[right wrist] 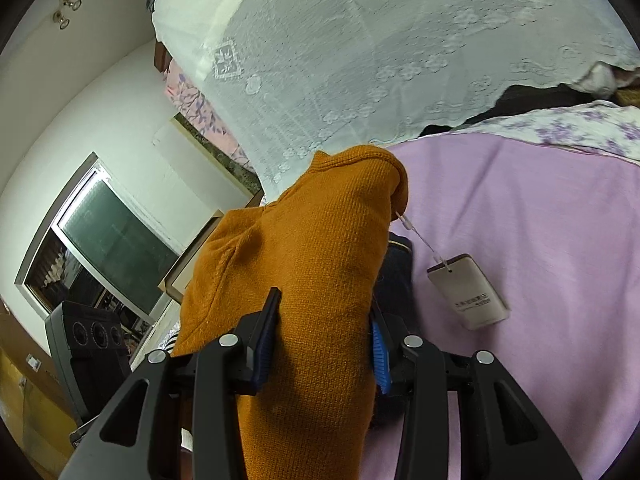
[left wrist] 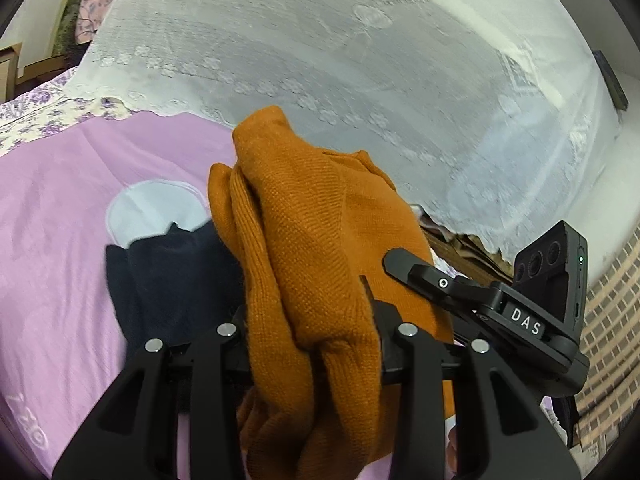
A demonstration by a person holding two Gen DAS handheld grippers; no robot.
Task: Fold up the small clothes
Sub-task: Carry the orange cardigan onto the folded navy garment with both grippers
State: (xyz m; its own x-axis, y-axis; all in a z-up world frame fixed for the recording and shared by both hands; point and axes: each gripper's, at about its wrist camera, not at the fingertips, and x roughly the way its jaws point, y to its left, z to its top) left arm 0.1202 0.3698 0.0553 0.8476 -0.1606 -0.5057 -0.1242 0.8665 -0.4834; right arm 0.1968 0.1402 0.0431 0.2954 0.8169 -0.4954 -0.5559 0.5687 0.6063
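An orange knitted garment (left wrist: pixel 312 248) is lifted off the bed, bunched between the jaws of my left gripper (left wrist: pixel 312 320), which is shut on it. In the right wrist view the same orange garment (right wrist: pixel 312 264) fills the gap of my right gripper (right wrist: pixel 324 328), whose blue pads (right wrist: pixel 380 356) press on it. A paper price tag (right wrist: pixel 468 292) hangs from the garment on a thin string. A dark navy garment (left wrist: pixel 172 288) lies on the pink sheet (left wrist: pixel 80 208) below and left of the orange one. The right gripper (left wrist: pixel 440 280) shows at the right of the left wrist view.
A white lace cover (left wrist: pixel 320 48) drapes over bedding behind the pink sheet. A floral purple sheet (right wrist: pixel 568 132) lies along the bed's edge. A window (right wrist: pixel 104 240), a white wall and a dark speaker (right wrist: pixel 88 336) stand at the left of the right wrist view. A brick-patterned wall (left wrist: pixel 612 340) is at the right.
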